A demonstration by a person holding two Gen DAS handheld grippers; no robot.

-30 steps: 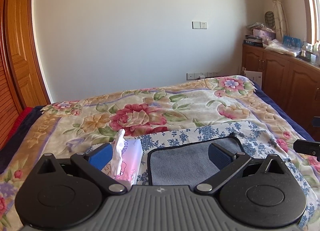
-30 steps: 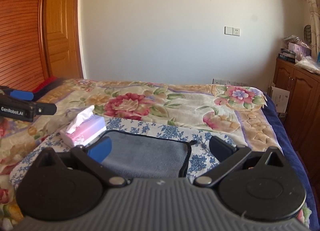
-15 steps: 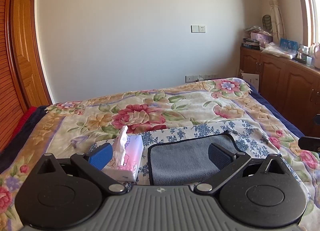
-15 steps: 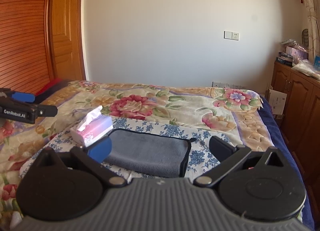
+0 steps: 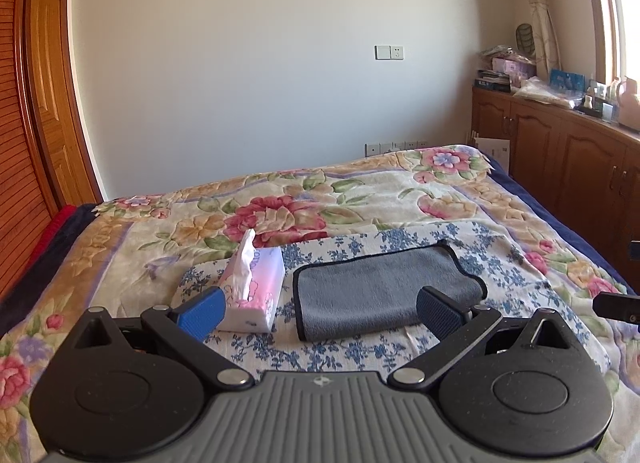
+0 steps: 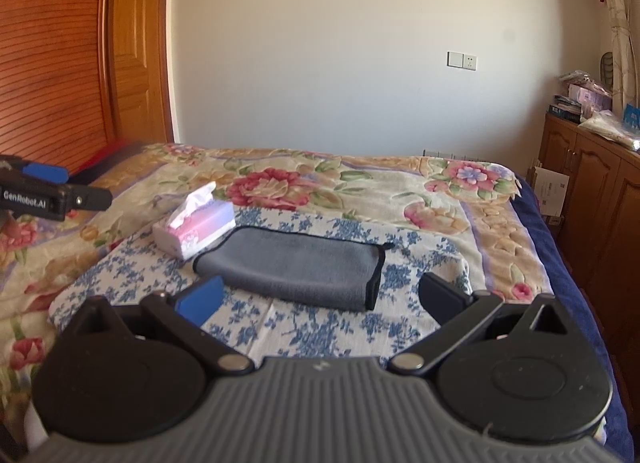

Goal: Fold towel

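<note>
A grey towel with black edging [image 5: 384, 287] lies folded flat on a blue-flowered cloth [image 5: 492, 259] on the bed; it also shows in the right wrist view [image 6: 296, 263]. My left gripper [image 5: 320, 313] is open and empty, held above the cloth just short of the towel's near edge. My right gripper [image 6: 320, 299] is open and empty, also short of the towel's near edge. The left gripper's side shows at the left edge of the right wrist view [image 6: 52, 193].
A pink tissue box [image 5: 254, 289] stands just left of the towel, also in the right wrist view [image 6: 194, 225]. The floral bedspread [image 5: 280, 215] covers the bed. Wooden cabinets [image 5: 560, 159] stand on the right, a wooden door [image 6: 132, 63] on the left.
Both grippers have pulled back and up from the towel, which now shows whole and smaller in both views. Both stay open.
</note>
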